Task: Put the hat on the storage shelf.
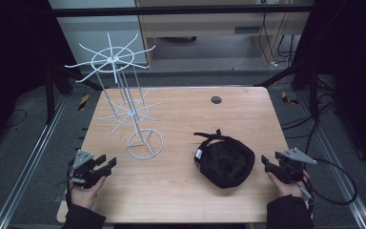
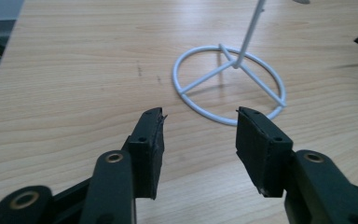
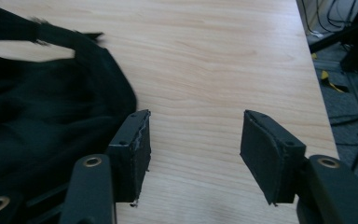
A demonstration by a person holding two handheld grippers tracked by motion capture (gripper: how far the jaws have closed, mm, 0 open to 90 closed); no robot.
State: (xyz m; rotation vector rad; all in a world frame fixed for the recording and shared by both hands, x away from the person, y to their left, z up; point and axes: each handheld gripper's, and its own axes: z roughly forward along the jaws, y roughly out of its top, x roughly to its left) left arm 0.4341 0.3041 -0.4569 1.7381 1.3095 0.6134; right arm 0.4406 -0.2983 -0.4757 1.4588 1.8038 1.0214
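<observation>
A light wooden table [image 1: 181,191] carried two things, a white wire display rack [image 1: 124,102] and a black cap [image 1: 225,162]. The rack stood upright on the left half of the table on a round wire base [image 1: 145,144], with a thin stem rising to two tiers of radiating wire arms; every arm was bare, with nothing hung on it. The cap lay on the right half, well apart from the rack, with its hollow side turned up and its strap [image 1: 212,136] looped at the far edge; nothing could be seen inside the hollow, which was too dark to read clearly. A small dark round disc [image 1: 216,99] sat near the far edge of the table. The left gripper [image 1: 106,163] was held at the near left corner of the table, its jaws standing apart and closed on nothing; in the left gripper view they opened toward the rack's base ring [image 2: 228,84], which lay just ahead of them on the wood. The right gripper [image 1: 265,162] was held at the near right edge, jaws likewise spread and empty, with the cap [image 3: 42,107] just beside its left jaw in the right gripper view.
</observation>
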